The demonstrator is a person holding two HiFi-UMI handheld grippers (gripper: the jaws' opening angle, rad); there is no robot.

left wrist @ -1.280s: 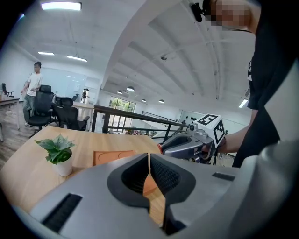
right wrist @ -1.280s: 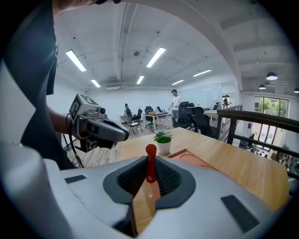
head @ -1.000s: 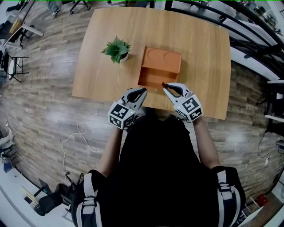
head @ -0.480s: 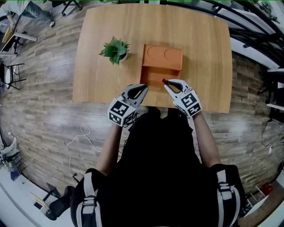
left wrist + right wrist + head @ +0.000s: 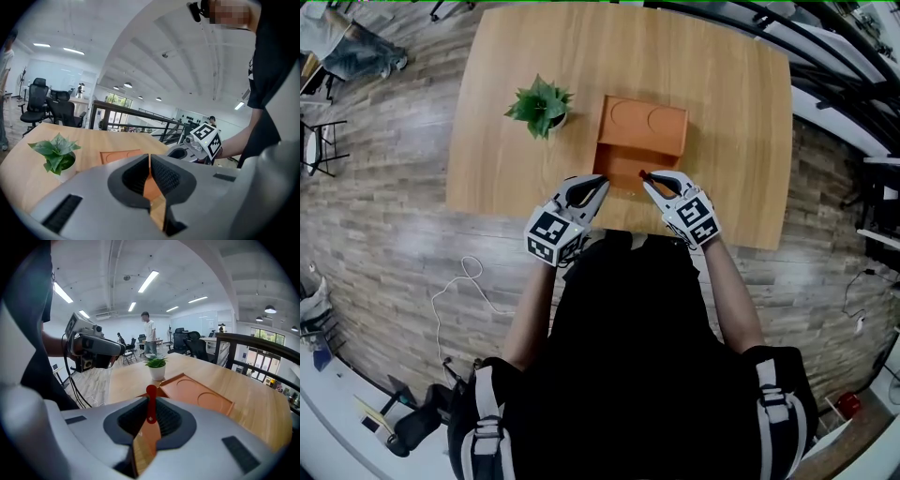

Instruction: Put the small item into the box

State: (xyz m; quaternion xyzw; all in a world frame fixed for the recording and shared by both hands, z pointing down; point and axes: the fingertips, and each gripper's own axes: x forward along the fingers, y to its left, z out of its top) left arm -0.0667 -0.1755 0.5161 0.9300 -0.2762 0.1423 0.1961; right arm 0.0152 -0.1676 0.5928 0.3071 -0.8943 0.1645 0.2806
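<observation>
A small potted plant [image 5: 543, 105] stands on the left part of the wooden bench [image 5: 722, 112], apart from the box. Nearer the person, the left tool [image 5: 596, 183] is at the bench's near edge, just left of the box's near left corner. In the left gripper view its jaws are pressed together with nothing between them.

The orange box [image 5: 639, 141] sits mid-bench. Its far part is a flat panel with two round shapes. Its near part is an open well.

To the right, the right tool [image 5: 647, 178] points at the near edge of the box, toward its right corner. Its jaws are clamped on the small item [image 5: 150, 405], a thin red piece with a rounded end that sticks up past the jaw tips. In the head view the red piece shows at the box's near rim, held above the bench and not lying in the well.
</observation>
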